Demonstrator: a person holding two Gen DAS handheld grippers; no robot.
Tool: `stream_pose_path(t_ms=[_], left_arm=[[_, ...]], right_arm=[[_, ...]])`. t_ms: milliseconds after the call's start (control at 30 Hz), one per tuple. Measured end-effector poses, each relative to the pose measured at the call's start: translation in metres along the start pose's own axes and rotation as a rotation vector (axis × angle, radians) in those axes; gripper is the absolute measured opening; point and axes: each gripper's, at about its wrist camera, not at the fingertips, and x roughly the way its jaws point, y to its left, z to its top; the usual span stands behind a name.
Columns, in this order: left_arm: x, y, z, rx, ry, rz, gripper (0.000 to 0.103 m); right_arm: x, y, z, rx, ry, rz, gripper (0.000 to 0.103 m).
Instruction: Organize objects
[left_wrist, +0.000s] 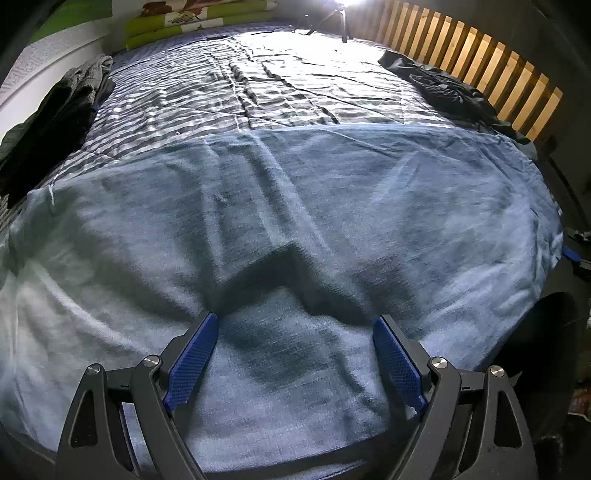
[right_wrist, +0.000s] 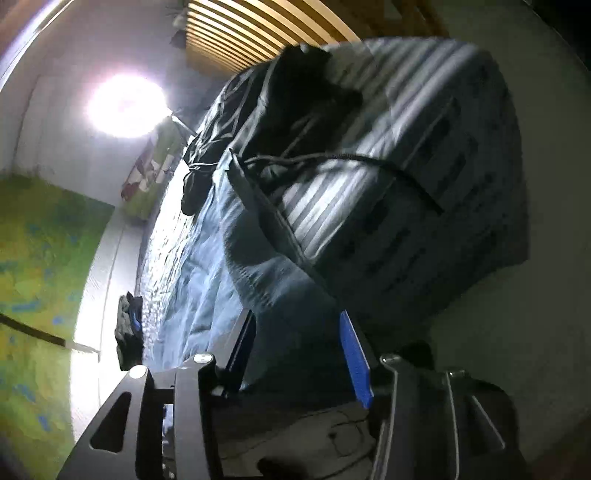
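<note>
Left wrist view showed the left gripper (left_wrist: 295, 321) wide open and empty over the pale blue woven cloth (left_wrist: 295, 206) covering the striped bed's (left_wrist: 258, 92) near edge, while the right gripper (right_wrist: 299, 325) stood half open around its hanging fold without visibly pinching, so a shallow bite could let it slip.

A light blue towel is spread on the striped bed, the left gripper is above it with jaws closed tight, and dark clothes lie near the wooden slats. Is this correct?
Not quite. The left gripper has its jaws wide open over the light blue towel, gripping nothing; the left wrist view shows it. The striped bed, dark clothes and wooden slats are as stated.
</note>
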Motion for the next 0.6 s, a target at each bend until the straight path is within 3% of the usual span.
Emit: stream_pose_path(t_ms=[67, 100, 133, 267, 300, 367, 533, 600], left_arm=[[-0.001, 0.000, -0.001, 0.000, 0.003, 0.004, 0.088], [-0.001, 0.000, -0.001, 0.000, 0.006, 0.005, 0.088], [-0.002, 0.000, -0.002, 0.001, 0.009, 0.006, 0.088], [-0.001, -0.001, -0.002, 0.004, 0.015, 0.011, 0.088], [-0.001, -0.001, -0.002, 0.005, 0.017, 0.014, 0.088], [0.000, -0.002, -0.001, 0.008, 0.019, 0.022, 0.088], [-0.001, -0.004, 0.000, 0.008, 0.029, 0.034, 0.088], [-0.006, -0.007, -0.001, 0.007, 0.023, 0.031, 0.088]], right_arm=[[0.012, -0.001, 0.001, 0.031, 0.003, 0.037, 0.043], [0.016, -0.001, 0.001, 0.043, 0.004, 0.042, 0.031], [0.016, 0.002, -0.001, 0.046, -0.010, 0.031, 0.027], [-0.022, 0.041, -0.017, -0.148, -0.171, -0.025, 0.020], [-0.031, 0.055, -0.022, -0.232, -0.219, -0.056, 0.020], [-0.028, 0.063, -0.023, -0.287, -0.203, -0.103, 0.020], [-0.002, 0.020, -0.006, -0.070, -0.074, -0.061, 0.028], [0.000, 0.010, -0.008, -0.039, -0.064, -0.056, 0.041]])
